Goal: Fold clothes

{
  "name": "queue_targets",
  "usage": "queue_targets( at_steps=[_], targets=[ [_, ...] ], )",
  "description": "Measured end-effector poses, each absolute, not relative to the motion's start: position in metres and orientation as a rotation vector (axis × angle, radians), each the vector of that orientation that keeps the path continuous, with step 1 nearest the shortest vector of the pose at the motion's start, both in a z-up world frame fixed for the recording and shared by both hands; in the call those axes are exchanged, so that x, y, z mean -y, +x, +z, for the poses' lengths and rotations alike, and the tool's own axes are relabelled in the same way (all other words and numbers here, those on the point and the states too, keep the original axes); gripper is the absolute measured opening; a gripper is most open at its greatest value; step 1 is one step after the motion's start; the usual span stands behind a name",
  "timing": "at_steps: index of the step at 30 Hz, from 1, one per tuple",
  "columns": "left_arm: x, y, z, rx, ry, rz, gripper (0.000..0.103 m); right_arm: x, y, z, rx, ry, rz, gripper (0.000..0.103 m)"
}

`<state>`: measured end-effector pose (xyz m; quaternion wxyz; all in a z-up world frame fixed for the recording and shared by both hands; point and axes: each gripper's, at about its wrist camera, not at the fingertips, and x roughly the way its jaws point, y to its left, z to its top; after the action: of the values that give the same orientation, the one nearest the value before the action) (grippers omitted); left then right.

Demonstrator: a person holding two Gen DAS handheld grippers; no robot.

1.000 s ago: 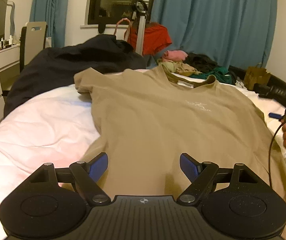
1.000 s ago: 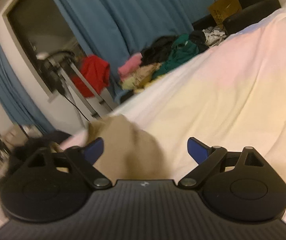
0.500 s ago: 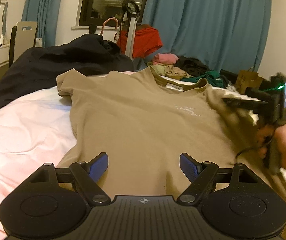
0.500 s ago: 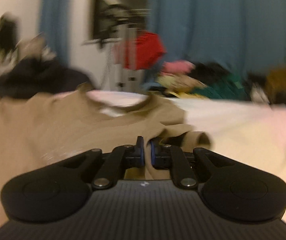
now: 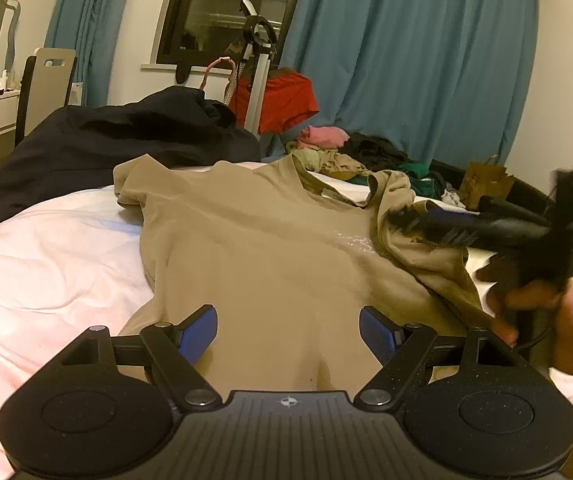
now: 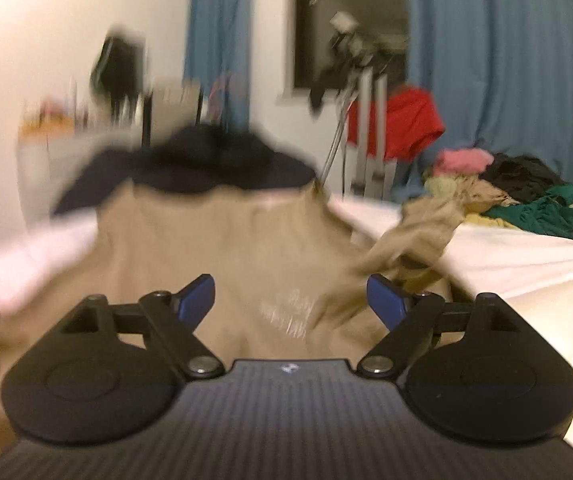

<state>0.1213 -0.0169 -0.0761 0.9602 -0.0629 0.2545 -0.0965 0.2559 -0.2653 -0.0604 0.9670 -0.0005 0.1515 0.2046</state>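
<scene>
Tan T-shirt [image 5: 270,248] lies flat on the pink duvet [image 5: 46,256], sleeve [image 6: 418,232] flopped inward at two o'clock. Right gripper [image 6: 290,300] jaws opening, nothing pinched; left gripper [image 5: 288,330] gapes over the hem. Best smooth that sleeve flat before folding.

Right tool [image 6: 288,300] opening, sleeve [image 6: 414,236] folded onto shirt [image 5: 270,256]

The tan t-shirt [image 5: 254,248] is soft matt cloth, the bed [image 5: 46,260] cover smooth pale fabric, the left gripper [image 5: 288,330] matt speckled black plastic.
</scene>
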Motion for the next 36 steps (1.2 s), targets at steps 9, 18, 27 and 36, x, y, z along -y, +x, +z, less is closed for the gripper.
queue_targets(
  at_steps=[9, 18, 27, 36],
  targets=[
    [0.02, 0.12, -0.074, -0.497, -0.12, -0.199, 0.08, 0.364, 0.272, -0.064, -0.345, 0.301, 0.202, 0.085],
    [0.027, 0.122, -0.075, -0.501, -0.114, -0.223, 0.08, 0.337, 0.325, -0.105, -0.461, 0.401, 0.373, 0.081],
    [0.027, 0.126, -0.075, -0.514, -0.147, -0.252, 0.08, 0.357, 0.305, -0.08, -0.307, 0.401, 0.162, 0.008],
    [0.022, 0.125, -0.072, -0.513, -0.169, -0.254, 0.08, 0.459, 0.344, -0.036, -0.276, 0.436, -0.248, 0.008]
  ],
)
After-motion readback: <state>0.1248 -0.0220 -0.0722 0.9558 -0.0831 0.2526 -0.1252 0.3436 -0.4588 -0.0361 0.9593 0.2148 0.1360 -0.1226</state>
